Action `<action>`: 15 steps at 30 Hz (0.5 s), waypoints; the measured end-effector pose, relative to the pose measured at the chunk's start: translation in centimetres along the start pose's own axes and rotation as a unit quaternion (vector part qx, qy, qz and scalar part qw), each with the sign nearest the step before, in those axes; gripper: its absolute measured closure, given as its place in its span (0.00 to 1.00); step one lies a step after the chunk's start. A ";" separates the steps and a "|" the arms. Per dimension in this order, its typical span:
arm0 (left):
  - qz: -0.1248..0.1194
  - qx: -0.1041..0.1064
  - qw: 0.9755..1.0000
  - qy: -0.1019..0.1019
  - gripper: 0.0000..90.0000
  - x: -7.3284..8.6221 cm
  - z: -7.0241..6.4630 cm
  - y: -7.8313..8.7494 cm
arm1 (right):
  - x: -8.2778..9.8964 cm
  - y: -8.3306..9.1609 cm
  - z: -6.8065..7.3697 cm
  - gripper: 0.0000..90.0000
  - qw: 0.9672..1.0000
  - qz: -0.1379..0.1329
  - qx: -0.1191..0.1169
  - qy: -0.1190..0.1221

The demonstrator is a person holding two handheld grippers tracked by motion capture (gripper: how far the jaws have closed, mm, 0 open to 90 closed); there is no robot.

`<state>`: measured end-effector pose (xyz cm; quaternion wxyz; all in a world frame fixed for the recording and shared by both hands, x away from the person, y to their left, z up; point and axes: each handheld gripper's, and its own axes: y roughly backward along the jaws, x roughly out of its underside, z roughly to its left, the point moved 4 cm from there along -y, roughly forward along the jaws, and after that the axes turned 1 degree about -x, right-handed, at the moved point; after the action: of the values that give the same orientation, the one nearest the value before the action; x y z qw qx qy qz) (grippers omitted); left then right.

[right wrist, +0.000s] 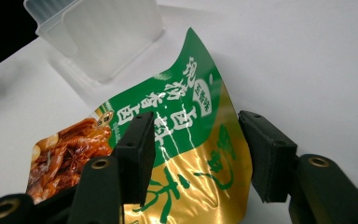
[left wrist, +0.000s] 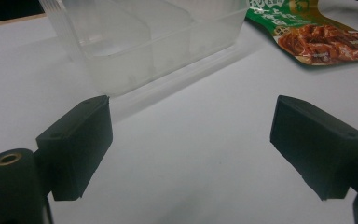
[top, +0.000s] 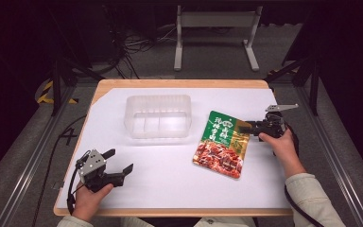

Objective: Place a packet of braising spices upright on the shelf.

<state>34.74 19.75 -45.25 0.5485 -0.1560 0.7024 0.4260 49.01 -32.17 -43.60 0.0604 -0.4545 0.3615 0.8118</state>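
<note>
A green, gold and red food pouch lies flat on the white table right of centre, also seen in the left gripper view. My right gripper reaches in from the right over the pouch's upper right edge. In the right gripper view the pouch curls up between the two jaws of the right gripper; there is a gap at the right jaw, so the pads do not press on it. My left gripper rests near the front left, open with nothing between its jaws.
A clear plastic container with inner dividers stands left of the pouch at mid table, close ahead in the left gripper view and at top left in the right gripper view. The wooden table edge runs along the front.
</note>
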 end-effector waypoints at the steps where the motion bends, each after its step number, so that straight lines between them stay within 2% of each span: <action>1: 0.000 0.000 1.000 0.000 0.15 0.0 0.0 0.0 | 0.0 -0.2 0.1 0.54 1.000 0.005 -0.001 0.003; 10: 0.000 0.000 1.000 -0.001 0.15 0.0 0.0 0.0 | 0.4 -1.5 0.7 0.58 0.999 0.041 0.003 0.028; 15: -0.001 -0.001 1.000 0.001 0.15 0.0 0.0 0.1 | 1.0 -2.7 0.7 0.58 0.995 0.076 0.022 0.054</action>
<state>34.66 19.82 -45.25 0.5480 -0.1573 0.7022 0.4265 49.09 -29.94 -45.54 -0.0112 -0.4674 0.4159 0.7800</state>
